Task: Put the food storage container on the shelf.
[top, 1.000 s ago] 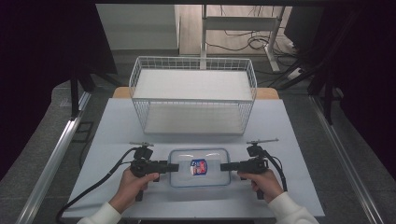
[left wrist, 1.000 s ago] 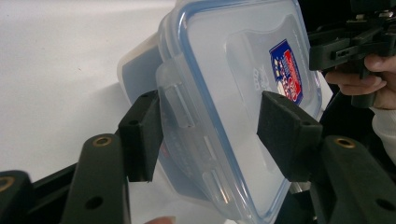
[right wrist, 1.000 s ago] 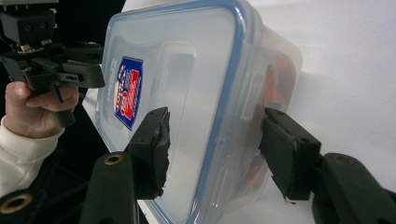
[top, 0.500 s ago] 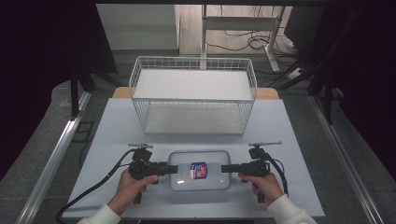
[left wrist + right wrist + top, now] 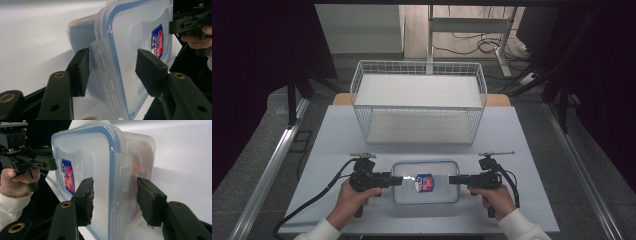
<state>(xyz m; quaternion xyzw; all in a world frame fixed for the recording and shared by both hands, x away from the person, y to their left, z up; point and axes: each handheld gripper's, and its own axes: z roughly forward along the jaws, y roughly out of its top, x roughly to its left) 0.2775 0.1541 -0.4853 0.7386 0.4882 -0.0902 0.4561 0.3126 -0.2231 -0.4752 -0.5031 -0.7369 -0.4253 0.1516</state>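
White tabletop (image 5: 337, 130) carried a clear lidded food container (image 5: 426, 181) near its front edge, before the wire basket (image 5: 419, 100). Left gripper (image 5: 398, 180) and right gripper (image 5: 453, 179) straddled opposite end latches, jaws parted, probably for unclipping or lifting.

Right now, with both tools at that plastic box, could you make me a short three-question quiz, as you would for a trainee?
1. True or false: the wire basket at the far side of the table has the box inside it.
2. Which part of the container does each gripper straddle? A) a side latch at its end B) the sticker C) the bottom
3. Fill in: the lid's rim seal is coloured ____.

Key:
1. False; the container lies on the table between the left gripper and the right gripper.
2. A; jaws open on both sides of each latch.
3. Blue.
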